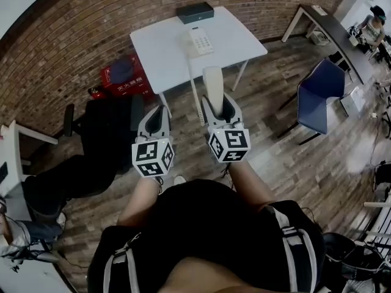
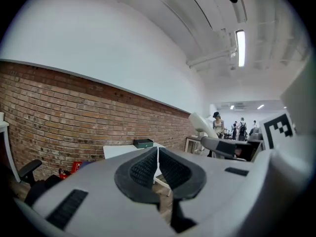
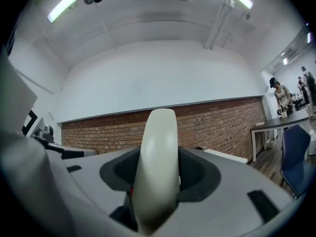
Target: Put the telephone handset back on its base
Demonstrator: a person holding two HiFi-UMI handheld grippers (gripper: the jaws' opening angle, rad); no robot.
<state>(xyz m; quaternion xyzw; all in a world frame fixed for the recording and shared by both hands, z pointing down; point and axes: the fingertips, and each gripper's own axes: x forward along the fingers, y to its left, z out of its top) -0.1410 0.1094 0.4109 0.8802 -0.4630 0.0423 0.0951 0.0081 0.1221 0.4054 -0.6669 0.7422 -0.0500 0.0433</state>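
The cream telephone handset (image 1: 213, 83) stands upright between the jaws of my right gripper (image 1: 215, 105), which is shut on it in the air in front of the table. A curly cord (image 1: 192, 81) runs from it up to the telephone base (image 1: 199, 41), white with a keypad, on the white table (image 1: 165, 54). In the right gripper view the handset (image 3: 159, 142) fills the gap between the dark pads of my right gripper (image 3: 158, 174). My left gripper (image 1: 157, 113) hovers to the left of the handset. Its pads (image 2: 148, 169) meet with nothing between them.
A dark green box (image 1: 195, 11) lies at the table's far edge. A red case (image 1: 126, 78) sits on the floor under the table's left side, beside a black office chair (image 1: 104, 127). A blue chair (image 1: 321, 96) and a long desk (image 1: 333, 29) stand right, with a person (image 1: 372, 26) there.
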